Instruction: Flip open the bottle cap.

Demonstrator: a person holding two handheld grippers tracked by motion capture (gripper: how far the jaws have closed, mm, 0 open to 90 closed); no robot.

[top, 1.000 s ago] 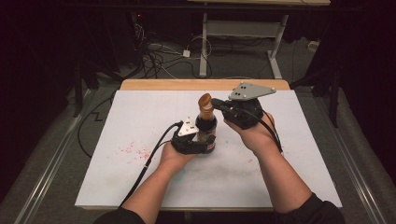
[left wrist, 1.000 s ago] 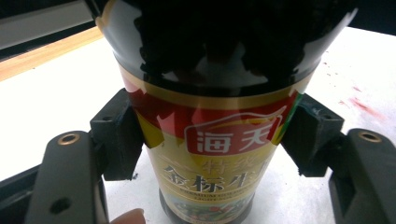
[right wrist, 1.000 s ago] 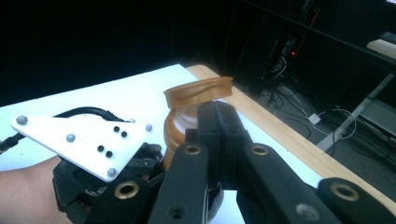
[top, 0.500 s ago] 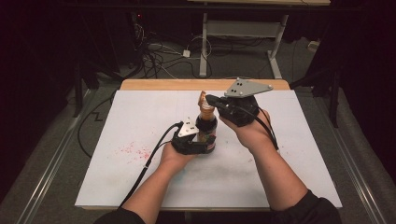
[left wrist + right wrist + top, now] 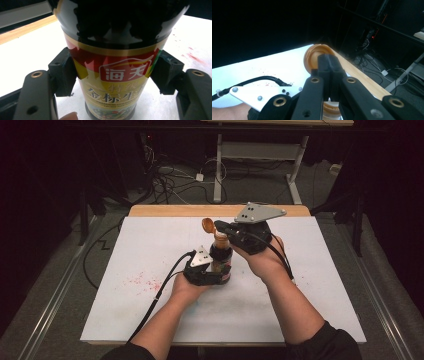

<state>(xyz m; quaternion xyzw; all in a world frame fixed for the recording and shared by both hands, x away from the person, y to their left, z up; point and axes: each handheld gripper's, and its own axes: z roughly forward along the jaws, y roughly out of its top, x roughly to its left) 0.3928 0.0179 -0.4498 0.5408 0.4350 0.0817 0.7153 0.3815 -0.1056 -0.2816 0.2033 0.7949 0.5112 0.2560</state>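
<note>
The soy sauce bottle (image 5: 220, 262) stood upright near the middle of the white table (image 5: 125, 320). The left gripper (image 5: 212, 279) clamped the bottle's lower body, one pad (image 5: 63, 72) pressed against each side of the yellow-and-red label (image 5: 115, 82). The right gripper (image 5: 222, 227) reached in level at the bottle's top, its jaws fully closed together with nothing between the pads. The orange flip cap (image 5: 313, 57) stood hinged open, just beyond the closed jaw tips. Faint red stains (image 5: 145, 282) marked the table surface to the left.
</note>
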